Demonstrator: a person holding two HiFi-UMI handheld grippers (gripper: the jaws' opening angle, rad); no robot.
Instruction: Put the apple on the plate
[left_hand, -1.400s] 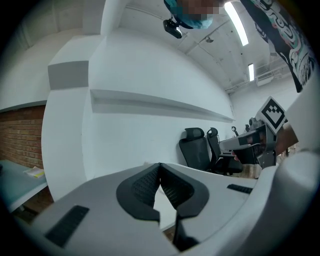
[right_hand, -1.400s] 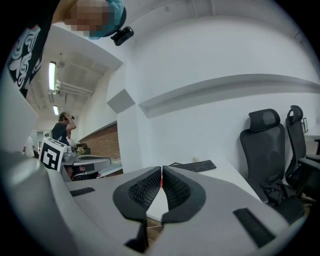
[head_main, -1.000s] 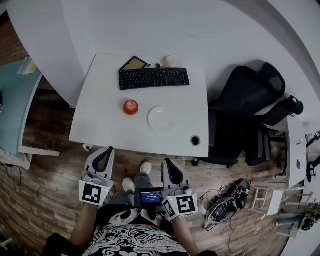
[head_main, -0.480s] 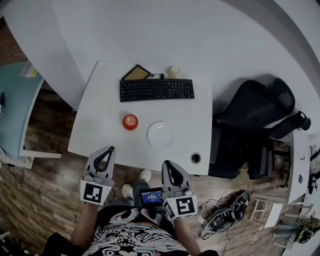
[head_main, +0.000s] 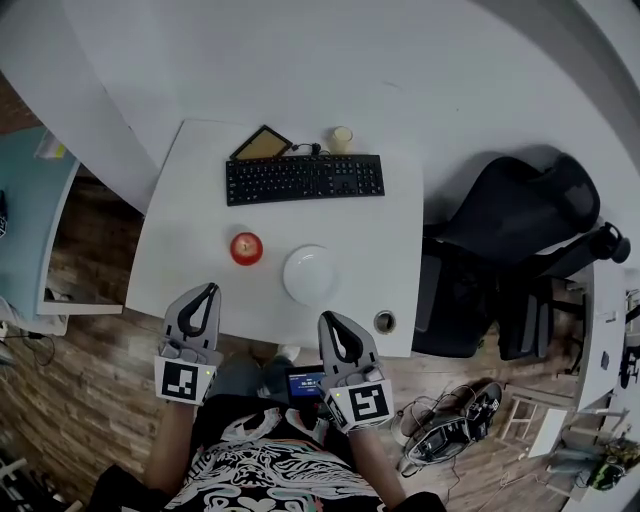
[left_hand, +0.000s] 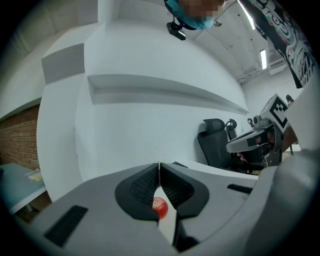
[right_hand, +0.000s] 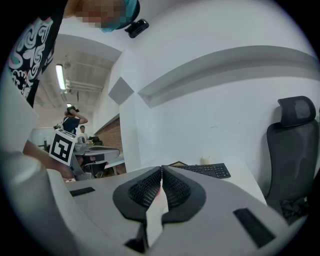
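1. Locate the apple (head_main: 246, 248). It rests on the white table (head_main: 190, 200), between the keyboard (head_main: 304, 178) and the near edge. It lies just beside the empty plate (head_main: 309, 275) and does not touch it.
2. Check the jaws. The left gripper (head_main: 207, 290) and the right gripper (head_main: 329, 320) are both clenched tip to tip, with nothing between them. Both sit at the near edge of the table, short of the apple. The left gripper is the nearer one, and its own view shows the apple (left_hand: 159, 207) ahead through the jaw gap.
3. Expect a firm, rounded body of moderate weight. The skin looks smooth and probably slippery, and hard pressure is likely to bruise it.
4. Release the jaws wide before approaching. Take hold across the widest girth, pads on opposite sides and level, so the apple cannot squirt out upward or downward.
5. The plate looks light and may slide, so set the apple down at its centre rather than on the rim
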